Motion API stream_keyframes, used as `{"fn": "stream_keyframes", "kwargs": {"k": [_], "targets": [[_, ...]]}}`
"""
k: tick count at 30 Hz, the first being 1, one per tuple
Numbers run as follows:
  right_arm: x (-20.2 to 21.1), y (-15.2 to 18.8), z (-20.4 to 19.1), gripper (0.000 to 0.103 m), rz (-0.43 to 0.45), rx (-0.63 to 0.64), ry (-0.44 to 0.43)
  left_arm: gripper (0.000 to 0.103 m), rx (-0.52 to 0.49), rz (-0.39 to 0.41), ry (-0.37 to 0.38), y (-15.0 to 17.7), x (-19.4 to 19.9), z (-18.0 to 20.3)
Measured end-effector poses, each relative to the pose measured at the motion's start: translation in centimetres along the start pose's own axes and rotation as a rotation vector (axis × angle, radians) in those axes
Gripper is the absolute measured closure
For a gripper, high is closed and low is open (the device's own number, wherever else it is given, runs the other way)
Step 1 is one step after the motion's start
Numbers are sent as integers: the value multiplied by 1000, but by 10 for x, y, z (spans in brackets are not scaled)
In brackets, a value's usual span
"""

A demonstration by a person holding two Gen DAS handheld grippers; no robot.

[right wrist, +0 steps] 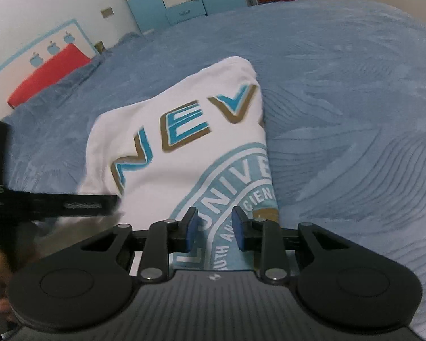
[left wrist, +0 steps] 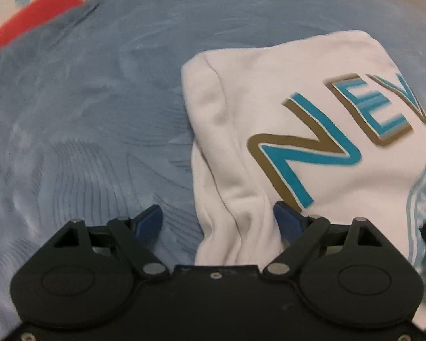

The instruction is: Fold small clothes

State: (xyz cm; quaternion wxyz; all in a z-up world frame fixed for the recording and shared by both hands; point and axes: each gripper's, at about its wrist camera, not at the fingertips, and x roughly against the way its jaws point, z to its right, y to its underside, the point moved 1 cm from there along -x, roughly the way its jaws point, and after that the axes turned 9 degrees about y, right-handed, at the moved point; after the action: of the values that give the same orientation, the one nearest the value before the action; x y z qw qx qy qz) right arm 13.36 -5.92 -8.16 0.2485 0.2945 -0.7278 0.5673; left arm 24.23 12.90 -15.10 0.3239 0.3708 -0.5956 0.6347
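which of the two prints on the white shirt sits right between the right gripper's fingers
The pale blue round university seal, not the teal-and-gold block letters farther up the folded white cotton shirt, lies by the right gripper.

left hand-held gripper (left wrist: pixel 217 218): black body, round side discs, silver pivot screws, blue finger pads | right hand-held gripper (right wrist: pixel 214 228): black linkage arms, ribbed grey top, small logo, blue pads
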Motion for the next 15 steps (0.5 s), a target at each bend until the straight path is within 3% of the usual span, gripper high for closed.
{"fn": "stream_keyframes", "kwargs": {"k": [4, 8, 11, 12, 14, 15], "targets": [[5, -11, -1, 68, -10, -15, -8, 17, -57, 3, -38, -21, 17, 6], [3, -30, -5, 68, 22, -5, -21, 17, -83, 170, -34, -39, 40, 14], [-11, -44, -9, 68, 27, 14, 13, 17, -42, 269, -10, -46, 29, 5], [-19, -45, -7, 68, 23, 7, 14, 17, -34, 263, -17, -44, 14, 3], [-34, -43, -1, 69, 9, -29, 0, 13, -46, 156, -56, -41, -28, -1], [-38, -40, 2, 69, 10, -40, -17, 13, -47, 168, -36, -37, -37, -4]]}}
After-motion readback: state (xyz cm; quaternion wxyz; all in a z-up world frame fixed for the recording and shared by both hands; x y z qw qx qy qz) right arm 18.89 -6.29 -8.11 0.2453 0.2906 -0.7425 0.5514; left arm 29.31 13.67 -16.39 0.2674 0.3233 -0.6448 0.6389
